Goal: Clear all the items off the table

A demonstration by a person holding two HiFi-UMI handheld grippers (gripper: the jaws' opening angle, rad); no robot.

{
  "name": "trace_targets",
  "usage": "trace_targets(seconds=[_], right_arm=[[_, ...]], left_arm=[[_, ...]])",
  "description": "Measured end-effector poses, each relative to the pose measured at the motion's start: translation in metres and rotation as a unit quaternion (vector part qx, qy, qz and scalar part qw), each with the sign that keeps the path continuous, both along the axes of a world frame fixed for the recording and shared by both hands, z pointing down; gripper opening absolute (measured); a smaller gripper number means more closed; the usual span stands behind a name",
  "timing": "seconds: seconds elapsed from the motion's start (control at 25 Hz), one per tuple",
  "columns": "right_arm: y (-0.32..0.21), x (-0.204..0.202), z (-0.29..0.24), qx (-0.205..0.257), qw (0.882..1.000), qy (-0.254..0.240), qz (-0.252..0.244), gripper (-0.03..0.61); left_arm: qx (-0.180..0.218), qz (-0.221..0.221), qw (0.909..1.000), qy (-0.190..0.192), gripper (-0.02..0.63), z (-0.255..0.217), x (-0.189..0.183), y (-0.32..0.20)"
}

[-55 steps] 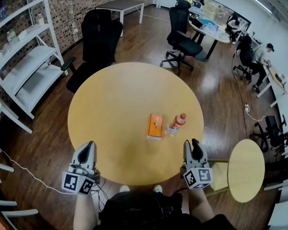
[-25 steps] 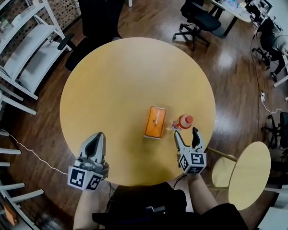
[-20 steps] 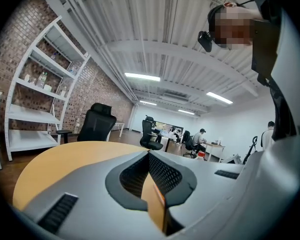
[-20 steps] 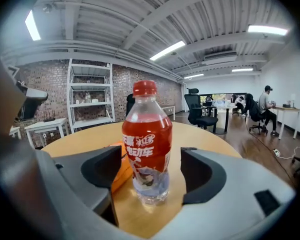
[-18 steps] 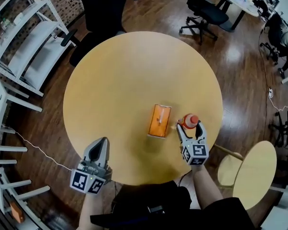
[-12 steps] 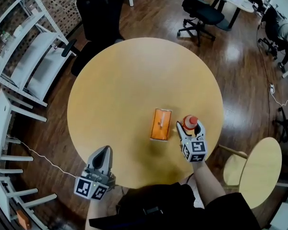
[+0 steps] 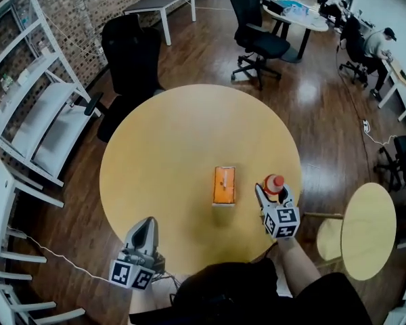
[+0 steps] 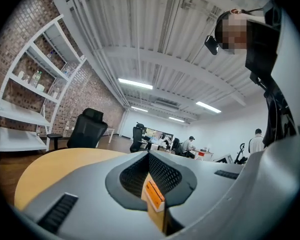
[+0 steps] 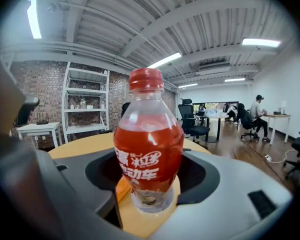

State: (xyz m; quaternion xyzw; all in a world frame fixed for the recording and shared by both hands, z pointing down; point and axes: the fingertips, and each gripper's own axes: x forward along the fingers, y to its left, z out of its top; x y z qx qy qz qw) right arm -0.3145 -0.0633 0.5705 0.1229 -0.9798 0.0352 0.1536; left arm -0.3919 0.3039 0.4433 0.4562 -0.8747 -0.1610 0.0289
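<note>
A small bottle [image 7: 276, 181] of red drink with a red cap stands upright on the round yellow table [image 7: 169, 147], right of the middle. My right gripper [image 7: 273, 189] reaches around it from the near side. In the right gripper view the bottle [image 9: 148, 144] stands on the tabletop between the jaws of the right gripper [image 9: 150, 170]. They have just been closing, and the pads are close beside it without clearly pressing, so it is open. An orange tissue box [image 7: 224, 185] lies left of the bottle. My left gripper [image 7: 150, 221] hangs shut and empty at the table's near edge, and the left gripper [image 8: 149, 156] points at the box [image 8: 152, 196].
A black chair [image 7: 132, 46] stands behind the table, with white shelves [image 7: 27, 114] to the left. A small round side table [image 7: 367, 229] stands close on the right. Office chairs [image 7: 257, 42], desks and seated people fill the far right.
My right gripper has moved forward, from just behind the bottle to having it between its jaws. The left gripper has stayed shut near the table's front edge. The head view has tilted up.
</note>
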Motion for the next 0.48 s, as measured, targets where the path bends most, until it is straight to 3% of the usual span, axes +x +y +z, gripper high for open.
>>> trace_targets(seconds=[0.2, 0.36, 0.48], right_arm=[[-0.004, 0.063, -0.053, 0.037, 0.997, -0.031, 0.067, 0.31], [-0.012, 0.136, -0.082, 0.055, 0.989, -0.036, 0.135, 0.308], [-0.021, 0.204, -0.091, 0.056, 0.98, -0.032, 0.187, 0.307]], left_arm=[[0.021, 0.085, 0.996, -0.018, -0.006, -0.001, 0.005, -0.027], [0.018, 0.163, 0.9857, -0.038, -0.006, -0.001, 0.024, -0.066], [0.032, 0.214, 0.9757, -0.03, -0.006, -0.006, 0.046, -0.101]])
